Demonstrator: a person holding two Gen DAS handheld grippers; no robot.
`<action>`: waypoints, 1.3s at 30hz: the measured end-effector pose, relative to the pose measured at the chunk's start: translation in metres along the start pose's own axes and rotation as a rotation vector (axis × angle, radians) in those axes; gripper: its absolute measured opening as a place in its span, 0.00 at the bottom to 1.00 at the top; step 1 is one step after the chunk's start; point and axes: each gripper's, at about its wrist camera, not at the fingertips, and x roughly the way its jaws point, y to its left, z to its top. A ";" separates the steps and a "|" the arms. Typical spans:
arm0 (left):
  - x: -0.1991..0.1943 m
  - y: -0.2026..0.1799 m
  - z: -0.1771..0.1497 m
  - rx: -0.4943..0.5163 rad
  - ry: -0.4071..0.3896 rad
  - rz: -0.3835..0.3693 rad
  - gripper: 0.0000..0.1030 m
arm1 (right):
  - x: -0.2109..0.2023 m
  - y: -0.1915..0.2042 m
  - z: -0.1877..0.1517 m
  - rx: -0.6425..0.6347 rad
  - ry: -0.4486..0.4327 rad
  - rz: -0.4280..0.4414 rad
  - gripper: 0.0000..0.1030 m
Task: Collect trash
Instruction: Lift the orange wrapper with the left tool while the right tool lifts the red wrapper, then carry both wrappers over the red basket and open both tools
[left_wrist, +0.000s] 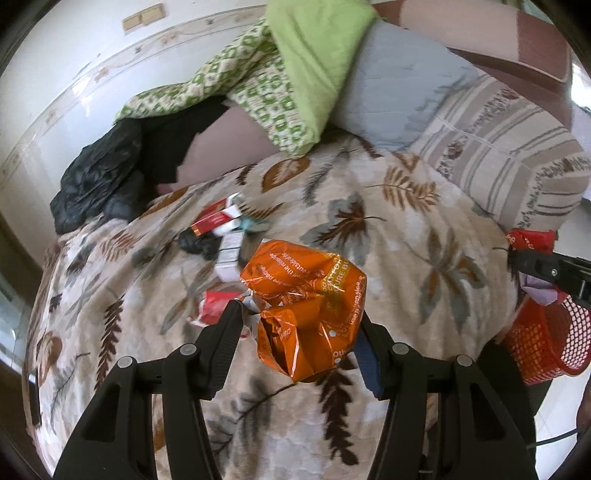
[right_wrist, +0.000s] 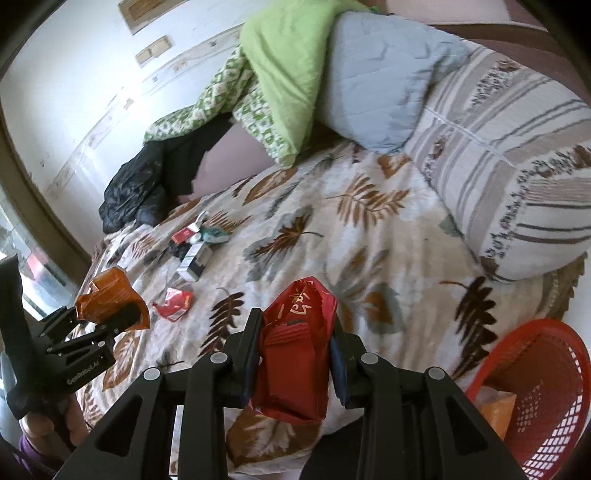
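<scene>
A: What does the left gripper (left_wrist: 301, 317) have?

B: A crumpled orange foil wrapper with white print (left_wrist: 306, 310), pinched between its two black fingers and lifted clear of the leaf-patterned beige blanket (left_wrist: 388, 229).

A: And the right gripper (right_wrist: 295, 332)?

B: Clamped on a crumpled red plastic packet (right_wrist: 295, 350), which sticks up past the fingertips and hangs down behind them.

A: What trash lies ahead of them?

B: Beyond the left gripper's tips, a small crumpled red wrapper (right_wrist: 173, 302) on the blanket just to its left. Further ahead, a cluster: a red-and-white carton (left_wrist: 214, 221), a white box (left_wrist: 229, 258), a small black scrap (left_wrist: 195, 243) and something teal (right_wrist: 214, 236). It is too blurred to name.

A: Where is the bin?

B: A red plastic mesh basket (right_wrist: 546, 391) sits off the bed's edge, low to the right of the right gripper, with an orange piece (right_wrist: 498, 410) inside. Far ahead are a black plastic bag (left_wrist: 96, 181), a green patterned quilt (left_wrist: 258, 88) and a striped pillow (right_wrist: 498, 166).
</scene>
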 end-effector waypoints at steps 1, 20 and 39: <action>0.000 -0.004 0.001 0.006 -0.001 -0.007 0.55 | -0.003 -0.005 0.000 0.008 -0.006 -0.008 0.33; -0.004 -0.207 0.047 0.268 0.002 -0.433 0.55 | -0.103 -0.152 -0.033 0.255 -0.099 -0.305 0.34; 0.015 -0.273 0.035 0.294 0.094 -0.627 0.78 | -0.120 -0.195 -0.059 0.372 -0.115 -0.357 0.71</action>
